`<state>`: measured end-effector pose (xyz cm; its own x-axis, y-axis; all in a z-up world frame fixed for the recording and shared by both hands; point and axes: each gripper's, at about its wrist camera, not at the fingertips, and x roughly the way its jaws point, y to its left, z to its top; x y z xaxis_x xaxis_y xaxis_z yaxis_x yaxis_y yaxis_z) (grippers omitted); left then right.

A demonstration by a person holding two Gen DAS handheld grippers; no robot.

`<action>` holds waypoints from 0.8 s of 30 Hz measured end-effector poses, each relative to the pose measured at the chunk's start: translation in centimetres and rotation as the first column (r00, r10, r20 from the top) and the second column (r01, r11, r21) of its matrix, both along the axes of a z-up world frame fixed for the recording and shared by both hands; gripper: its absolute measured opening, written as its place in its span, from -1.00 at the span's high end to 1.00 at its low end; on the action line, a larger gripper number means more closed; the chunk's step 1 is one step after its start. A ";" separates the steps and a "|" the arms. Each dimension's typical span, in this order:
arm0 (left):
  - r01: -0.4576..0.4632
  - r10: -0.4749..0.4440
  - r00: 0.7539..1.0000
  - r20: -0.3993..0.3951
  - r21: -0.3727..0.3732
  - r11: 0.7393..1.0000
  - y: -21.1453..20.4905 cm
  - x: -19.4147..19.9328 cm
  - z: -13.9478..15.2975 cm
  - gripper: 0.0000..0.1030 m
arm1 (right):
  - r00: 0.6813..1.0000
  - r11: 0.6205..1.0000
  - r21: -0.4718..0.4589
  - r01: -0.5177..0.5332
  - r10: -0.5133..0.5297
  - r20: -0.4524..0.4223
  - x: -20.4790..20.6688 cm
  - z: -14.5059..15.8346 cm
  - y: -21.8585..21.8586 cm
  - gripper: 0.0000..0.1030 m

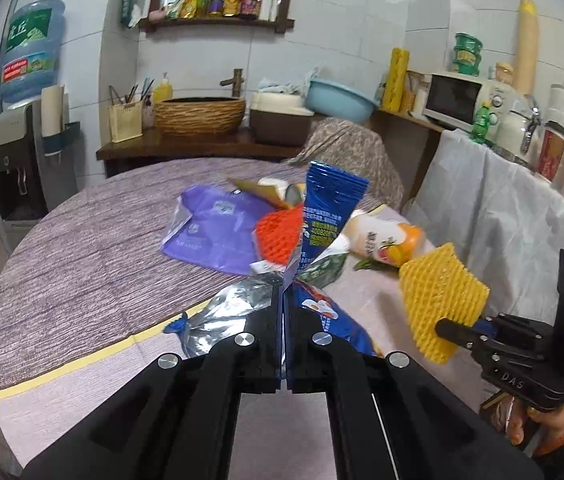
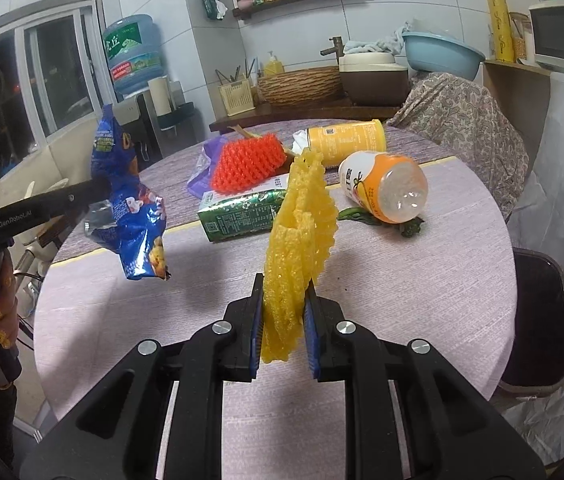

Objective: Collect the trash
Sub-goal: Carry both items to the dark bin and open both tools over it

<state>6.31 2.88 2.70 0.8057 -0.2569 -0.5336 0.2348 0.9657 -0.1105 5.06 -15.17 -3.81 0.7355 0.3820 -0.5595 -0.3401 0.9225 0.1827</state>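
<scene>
My left gripper is shut on a blue foil snack bag and holds it above the round table; the bag also shows in the right wrist view. My right gripper is shut on a yellow foam fruit net, also seen in the left wrist view, lifted off the table. On the table lie an orange foam net, a green carton, an orange-labelled bottle, a yellow can and a purple bag.
The round table has a pale cloth in front and a purple one behind. A dark chair seat stands at the right. A counter with a wicker basket, basin and microwave runs behind. A water dispenser is at the left.
</scene>
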 end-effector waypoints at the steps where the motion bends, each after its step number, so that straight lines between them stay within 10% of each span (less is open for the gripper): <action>1: 0.016 -0.016 1.000 0.011 -0.002 1.000 -0.7 -0.1 0.4 0.96 | 1.000 1.000 0.011 -0.001 0.001 0.003 -0.2 0.2 -0.5 0.64; 14: 0.348 -0.349 0.937 0.027 0.007 0.937 -14.6 3.5 1.9 0.96 | 0.955 0.956 0.041 0.291 -0.293 0.045 -1.0 2.1 -13.7 0.64; 24: 0.474 -0.472 0.880 -0.063 0.036 0.880 -27.4 8.3 -1.0 0.97 | 0.832 0.844 -0.017 0.536 -0.532 -0.160 5.3 -7.9 -25.7 0.64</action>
